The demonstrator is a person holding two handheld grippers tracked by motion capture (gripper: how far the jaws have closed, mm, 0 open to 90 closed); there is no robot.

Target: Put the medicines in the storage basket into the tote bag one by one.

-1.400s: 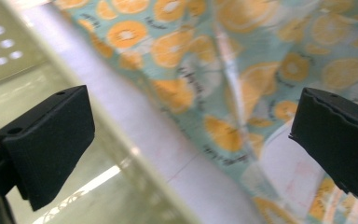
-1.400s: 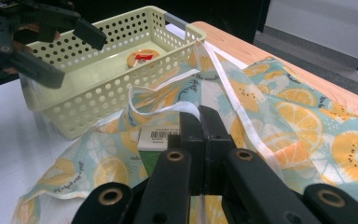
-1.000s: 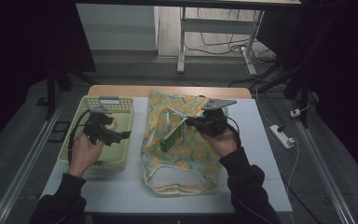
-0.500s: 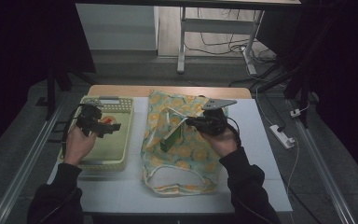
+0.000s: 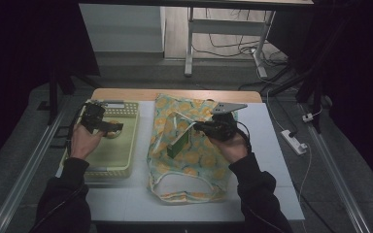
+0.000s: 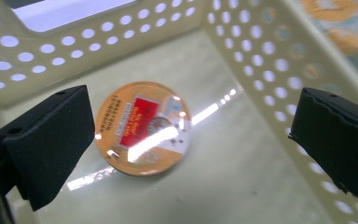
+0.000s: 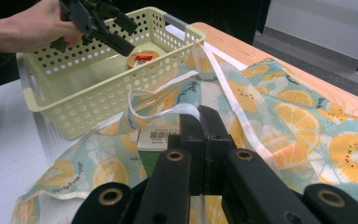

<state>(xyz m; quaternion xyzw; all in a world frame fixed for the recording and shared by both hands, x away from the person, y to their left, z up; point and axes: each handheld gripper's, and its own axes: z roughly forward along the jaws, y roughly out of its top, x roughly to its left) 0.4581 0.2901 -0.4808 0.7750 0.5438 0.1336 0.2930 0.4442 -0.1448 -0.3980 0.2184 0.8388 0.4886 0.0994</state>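
A round orange-lidded tin (image 6: 142,128) with a red label lies flat on the floor of a cream perforated basket (image 5: 126,145). My left gripper (image 6: 191,122) hangs just above it, open, with a jaw on either side of the tin and touching nothing. This gripper (image 5: 108,126) is over the basket's far end. My right gripper (image 7: 199,116) is shut on the white strap of a citrus-print fabric bag (image 5: 194,165) and lifts its mouth. A green box (image 7: 154,142) with a barcode sticks out of that mouth, also visible as the green box (image 5: 178,144).
The basket (image 7: 74,88) stands directly left of the bag (image 7: 307,121) on the white table (image 5: 272,165). A wooden strip (image 5: 175,94) runs along the table's far edge. A power strip (image 5: 294,141) lies on the floor to the right.
My left gripper has moved a little toward the basket's far end and now sits over the round tin. The right gripper has held still with the bag strap.
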